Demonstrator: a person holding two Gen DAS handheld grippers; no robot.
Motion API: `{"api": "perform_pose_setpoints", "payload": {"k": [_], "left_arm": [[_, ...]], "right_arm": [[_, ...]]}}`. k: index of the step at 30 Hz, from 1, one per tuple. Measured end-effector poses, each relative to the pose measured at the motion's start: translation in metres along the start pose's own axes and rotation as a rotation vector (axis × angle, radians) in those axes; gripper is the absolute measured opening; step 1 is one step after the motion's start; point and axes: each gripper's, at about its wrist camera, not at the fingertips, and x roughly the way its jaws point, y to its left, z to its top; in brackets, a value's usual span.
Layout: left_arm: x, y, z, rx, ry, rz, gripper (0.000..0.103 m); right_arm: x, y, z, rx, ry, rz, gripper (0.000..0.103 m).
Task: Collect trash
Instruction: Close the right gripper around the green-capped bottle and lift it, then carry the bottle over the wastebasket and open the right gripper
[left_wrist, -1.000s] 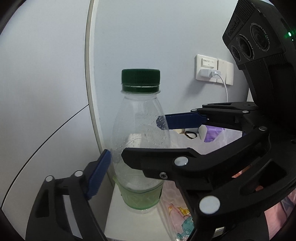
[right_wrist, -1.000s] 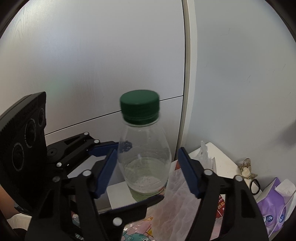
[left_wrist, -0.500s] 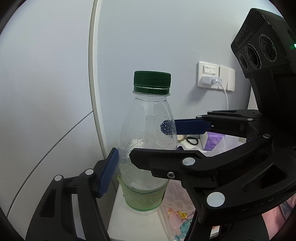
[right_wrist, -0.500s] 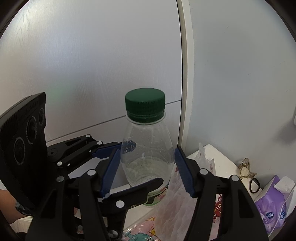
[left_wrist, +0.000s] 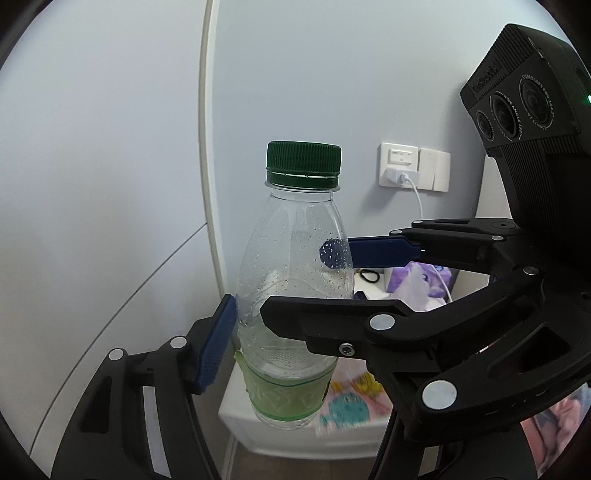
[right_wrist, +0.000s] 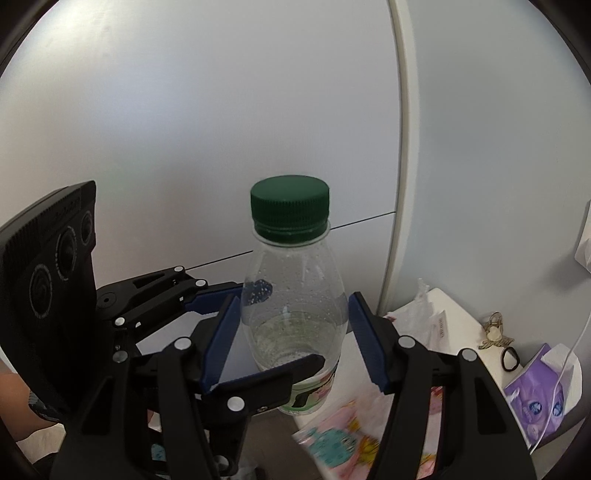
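Observation:
A clear plastic bottle with a dark green cap and a pale green label stands upright and is lifted clear of the white shelf. Both grippers close on it. My right gripper has its blue pads against both sides of the bottle. My left gripper shows one blue pad against the bottle's left side; its other finger is hidden behind the right gripper's black frame. The right gripper's blue fingertip touches the far side.
A white shelf sits below, holding a pink cartoon-printed bag, a purple tissue pack, a black hair tie and a white plastic wrapper. A wall socket with a white charger is behind. White wall panels stand close ahead.
Both grippers have closed in on the bottle and it has risen off the shelf. The shelf edge now shows below the bottle's base.

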Motion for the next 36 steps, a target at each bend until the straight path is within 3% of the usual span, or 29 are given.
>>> {"api": "perform_pose_setpoints", "payload": {"k": [13,21,27,36], "left_arm": [[-0.102,-0.020,-0.034,-0.044,0.055,0.097,0.062],[-0.144,-0.026,-0.068,-0.080,0.081,0.126,0.062],[-0.149,-0.025,-0.096,-0.105,0.114,0.137,0.062],[-0.110,-0.024,-0.153,-0.187,0.201,0.133,0.062]], "right_arm": [[-0.037,0.078,-0.026,-0.042,0.038,0.094,0.058],[-0.045,0.113,-0.052,-0.062,0.118,0.167,0.058],[-0.024,0.114,-0.079,-0.060,0.180,0.201,0.058],[0.021,0.112,-0.133,-0.029,0.285,0.232,0.058]]}}
